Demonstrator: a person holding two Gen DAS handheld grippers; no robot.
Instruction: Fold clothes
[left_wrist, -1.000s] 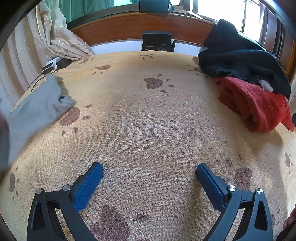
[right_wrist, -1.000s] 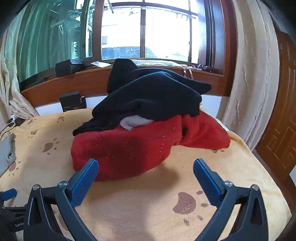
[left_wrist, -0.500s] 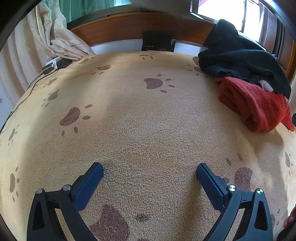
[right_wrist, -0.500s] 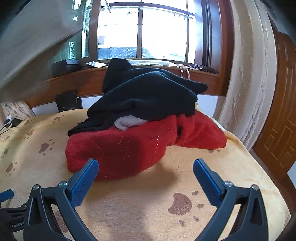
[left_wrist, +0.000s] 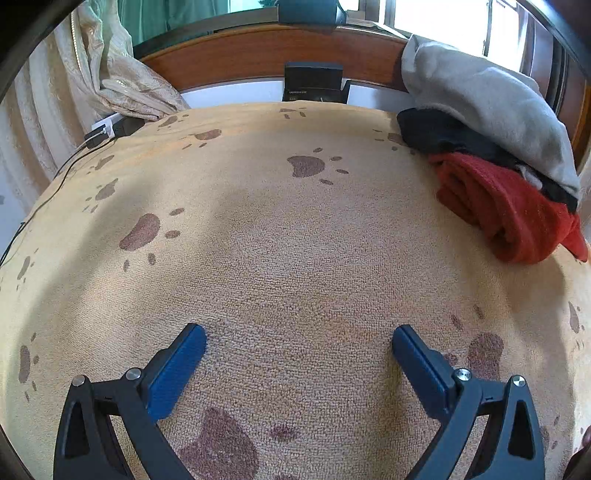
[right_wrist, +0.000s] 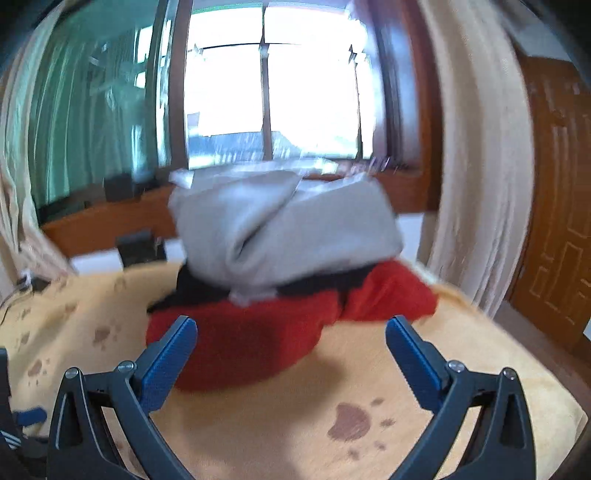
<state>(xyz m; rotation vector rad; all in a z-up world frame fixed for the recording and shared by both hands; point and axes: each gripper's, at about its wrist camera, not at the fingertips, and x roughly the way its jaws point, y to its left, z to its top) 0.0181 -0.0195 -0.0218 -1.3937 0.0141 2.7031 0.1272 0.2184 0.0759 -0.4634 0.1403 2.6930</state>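
A pile of clothes lies at the bed's far right: a grey garment (left_wrist: 487, 107) on top, a black one (left_wrist: 439, 134) under it, a red one (left_wrist: 506, 210) at the bottom. The right wrist view, blurred, shows the same pile straight ahead: grey garment (right_wrist: 284, 229), black garment (right_wrist: 195, 291), red garment (right_wrist: 266, 336). My left gripper (left_wrist: 298, 341) is open low over bare blanket, well left of the pile. My right gripper (right_wrist: 291, 334) is open, nothing between its fingers, just short of the red garment.
The bed is covered by a tan paw-print blanket (left_wrist: 280, 266). A wooden headboard (left_wrist: 266, 51) with a black box (left_wrist: 314, 83) stands behind it. Cream curtains (left_wrist: 110, 77) hang at the left, a charger and cable (left_wrist: 99, 131) below them. A wooden door (right_wrist: 557, 206) is at the right.
The grey garment left the blanket's left side, flew across, and now lies on top of the black and red pile. The right wrist view has blurred with motion; both grippers stay open.
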